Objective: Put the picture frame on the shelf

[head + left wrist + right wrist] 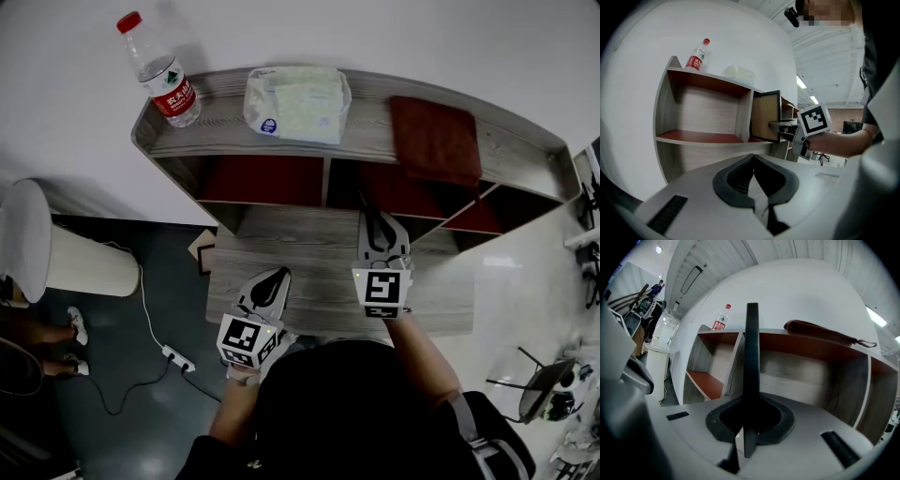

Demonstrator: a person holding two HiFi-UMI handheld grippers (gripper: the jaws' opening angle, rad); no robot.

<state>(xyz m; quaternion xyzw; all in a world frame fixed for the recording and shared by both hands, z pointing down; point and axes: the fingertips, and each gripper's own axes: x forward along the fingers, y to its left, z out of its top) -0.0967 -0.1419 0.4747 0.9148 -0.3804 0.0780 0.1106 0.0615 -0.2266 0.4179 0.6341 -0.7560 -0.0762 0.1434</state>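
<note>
Right tool clamped on upright frame, edge-on, before shelf. Left tool closed, empty. Probably light, stiff, fragile: grip rim only, release gently.

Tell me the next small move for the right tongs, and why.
Probably ease the right tongs forward: they are shut on the dark-edged rectangular picture frame, held upright at the mouth of the grey wooden shelf, not yet inside.

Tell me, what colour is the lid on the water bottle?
Red. The lid shows best in the head view.
</note>
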